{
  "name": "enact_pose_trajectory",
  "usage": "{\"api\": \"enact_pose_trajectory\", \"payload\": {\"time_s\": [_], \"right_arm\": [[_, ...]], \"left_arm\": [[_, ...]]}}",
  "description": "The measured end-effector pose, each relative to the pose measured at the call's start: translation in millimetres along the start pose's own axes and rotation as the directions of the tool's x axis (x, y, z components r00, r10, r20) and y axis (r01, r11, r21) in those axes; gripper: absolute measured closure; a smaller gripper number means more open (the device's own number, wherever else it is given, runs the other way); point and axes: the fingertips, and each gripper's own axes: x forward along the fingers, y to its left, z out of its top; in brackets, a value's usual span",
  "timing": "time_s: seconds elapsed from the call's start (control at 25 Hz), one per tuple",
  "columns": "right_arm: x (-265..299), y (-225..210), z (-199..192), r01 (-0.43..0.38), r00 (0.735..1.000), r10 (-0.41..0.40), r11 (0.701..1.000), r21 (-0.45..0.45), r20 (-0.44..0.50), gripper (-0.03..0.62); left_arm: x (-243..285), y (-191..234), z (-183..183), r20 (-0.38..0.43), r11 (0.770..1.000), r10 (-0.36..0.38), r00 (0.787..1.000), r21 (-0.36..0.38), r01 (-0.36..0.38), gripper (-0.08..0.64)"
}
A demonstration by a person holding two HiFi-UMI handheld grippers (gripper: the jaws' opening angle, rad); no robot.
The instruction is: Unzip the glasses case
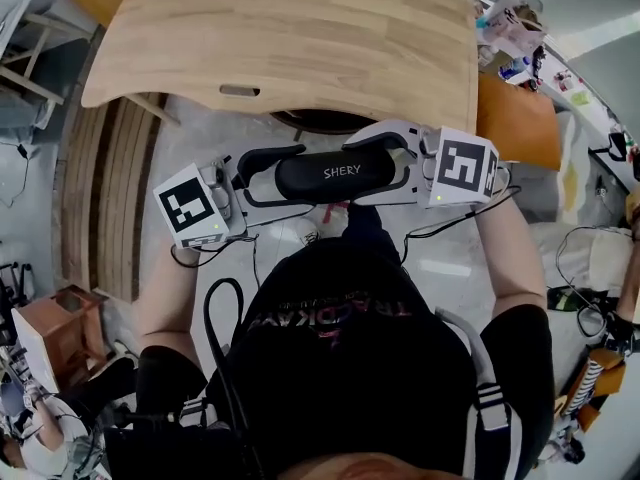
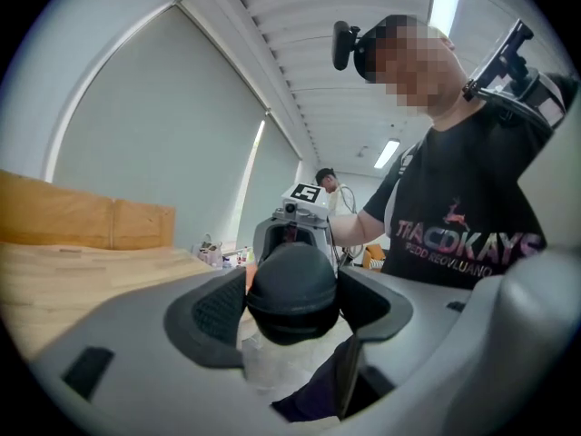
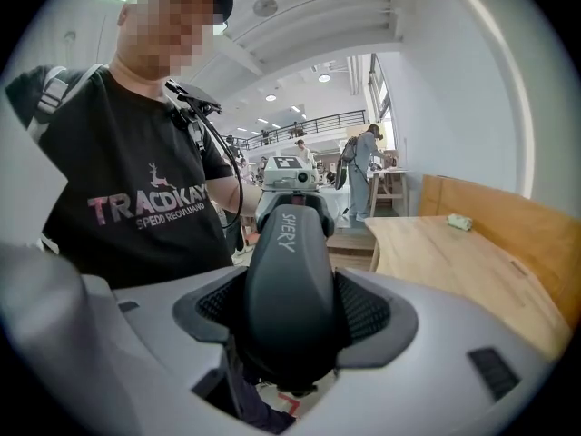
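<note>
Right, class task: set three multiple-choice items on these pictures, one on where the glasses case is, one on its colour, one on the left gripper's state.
1. Where is the glasses case?
A) inside a drawer
B) in the air between the left gripper and the right gripper
C) on the floor

2. What colour is the case?
A) black
B) red
C) white

3. The left gripper is:
A) open and empty
B) shut on one end of the case
C) holding a cable

Answers:
1 B: the head view shows a gripper at each end, on the person's side of the wooden table.
2 A: its shell is black with white SHERY lettering.
3 B: its pads press the case's rounded end.
</note>
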Motion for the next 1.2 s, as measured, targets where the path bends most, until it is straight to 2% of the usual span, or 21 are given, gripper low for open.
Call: {"api": "enact_pose_trajectory", "payload": {"time_s": [0.16,0.28,0.32,0.36,0.44,0.48,0.64,0.72,0.8,1.0,1.2], "right_arm": [[-29.4,-46.0,-7.5,0.011,0.998,-0.014,0.999,0.043,0.064,0.278],[-48.0,-91.1,-24.6,0.057,0.997,-0.059,0.997,0.051,0.05,0.278],[-52.6,-108.3,-31.8,0.074,0.996,-0.076,0.996,0.053,0.042,0.278],[-56.5,-126.4,-38.8,0.091,0.995,-0.094,0.994,0.059,0.036,0.278],[-61.8,-164.8,-51.9,0.132,0.99,-0.135,0.988,0.074,0.029,0.278],[-63.3,-184.8,-58.9,0.158,0.987,-0.161,0.984,0.082,0.023,0.278],[-67.2,-268.8,-92.8,0.283,0.958,-0.285,0.95,0.133,-0.002,0.278],[-68.5,-309.4,-112.7,0.337,0.941,-0.337,0.929,0.153,-0.022,0.278],[-63.9,-345.4,-134.4,0.362,0.932,-0.358,0.918,0.159,-0.054,0.278],[-37.5,-422.7,-180.6,0.366,0.929,-0.349,0.915,0.172,-0.122,0.278],[-7.2,-480.3,-211.2,0.341,0.935,-0.312,0.922,0.184,-0.169,0.278]], "left_arm": [[-7.2,41.4,5.7,0.023,0.992,0.111,0.994,-0.057,-0.11,0.239],[-5.9,73.5,0.1,-0.019,0.973,0.223,0.975,-0.059,-0.224,0.277],[-4.0,87.9,-5.2,-0.051,0.956,0.285,0.957,-0.053,-0.287,0.325],[-2.2,103.5,-11.6,-0.088,0.933,0.354,0.931,-0.043,-0.358,0.379],[2.4,129.7,-22.4,-0.142,0.887,0.455,0.879,-0.018,-0.462,0.542],[6.4,137.2,-24.9,-0.148,0.877,0.473,0.869,-0.018,-0.48,0.543],[26.0,151.3,-25.2,-0.109,0.866,0.481,0.87,-0.094,-0.491,0.545],[35.3,161.3,-30.7,-0.111,0.852,0.497,0.861,-0.126,-0.508,0.545],[41.8,170.7,-41.2,-0.135,0.824,0.53,0.837,-0.155,-0.546,0.545],[45.2,181.4,-63.8,-0.192,0.735,0.601,0.776,-0.247,-0.631,0.545],[38.4,181.8,-78.1,-0.246,0.632,0.664,0.706,-0.319,-0.706,0.545]]}}
